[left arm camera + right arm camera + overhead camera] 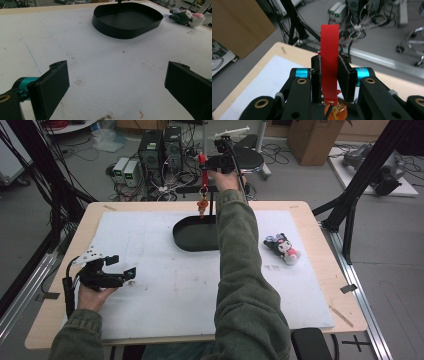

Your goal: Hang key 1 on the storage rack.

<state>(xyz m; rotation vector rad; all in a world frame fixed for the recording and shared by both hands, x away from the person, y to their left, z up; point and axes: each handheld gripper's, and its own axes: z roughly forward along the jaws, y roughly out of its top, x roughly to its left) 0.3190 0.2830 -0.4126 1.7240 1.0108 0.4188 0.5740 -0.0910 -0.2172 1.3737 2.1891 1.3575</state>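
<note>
My right gripper [204, 164] is raised over the far edge of the table, shut on a red strap [204, 177]. From the strap an orange charm [202, 205] dangles above the far rim of a black oval tray [181, 239]. In the right gripper view the two pads [344, 75] squeeze the red strap [329, 57], and the charm [336, 111] peeks out below them. My left gripper [124, 266] rests low at the table's left, open, with nothing between its pads [53, 86]. The tray [125, 31] lies well beyond it.
A small plush toy [284, 248] lies on the white mat [165, 290] to the right of the tray, also seen as the plush toy [187, 17]. Black frame struts [350, 205] stand at the table's right. Computers and cables [160, 155] sit on the floor beyond.
</note>
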